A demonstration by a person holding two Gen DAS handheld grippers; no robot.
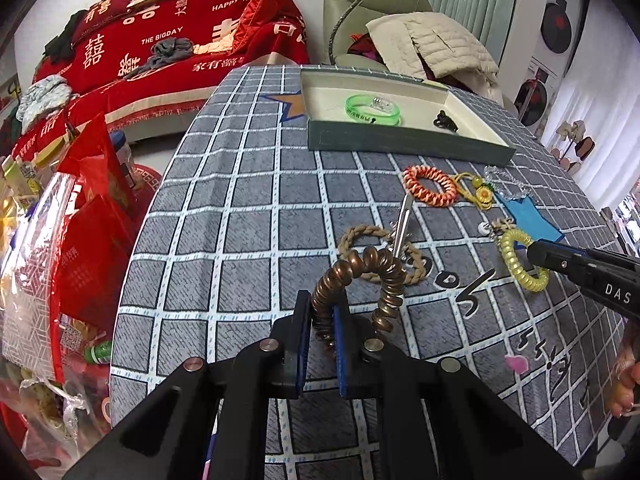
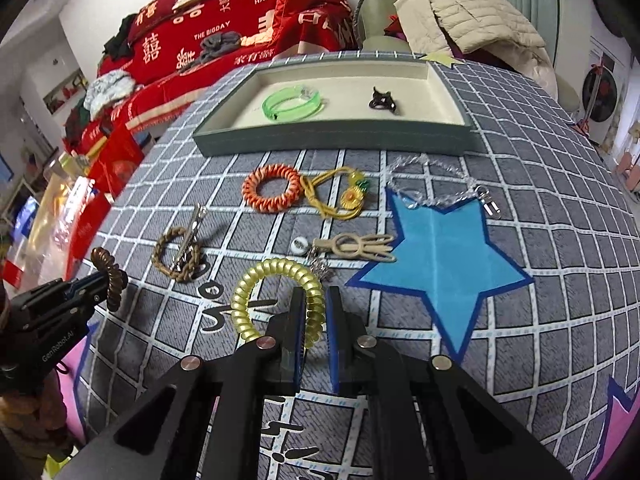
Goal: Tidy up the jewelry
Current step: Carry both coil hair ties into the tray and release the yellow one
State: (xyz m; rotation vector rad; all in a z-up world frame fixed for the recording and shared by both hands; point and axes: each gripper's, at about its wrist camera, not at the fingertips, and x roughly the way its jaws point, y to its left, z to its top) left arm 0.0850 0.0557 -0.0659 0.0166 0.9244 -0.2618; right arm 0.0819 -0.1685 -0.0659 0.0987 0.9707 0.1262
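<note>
My left gripper [image 1: 323,308] is shut on a brown spiral hair tie [image 1: 360,276] and holds it above the table; it also shows in the right wrist view [image 2: 110,276]. My right gripper [image 2: 316,308] has its jaws around one side of a yellow spiral hair tie [image 2: 276,296] that lies on the cloth, with a small gap still showing. The green tray [image 2: 332,136] at the back holds a green bangle [image 2: 292,102] and a dark clip [image 2: 382,101].
On the grid cloth lie an orange braided ring [image 2: 272,188], a yellow flower cord [image 2: 344,198], a clear bead chain [image 2: 436,184], a beige key strap [image 2: 356,246], and a rope bracelet [image 2: 178,254] with a metal clip [image 2: 192,228]. Red bags crowd the left edge [image 1: 80,240].
</note>
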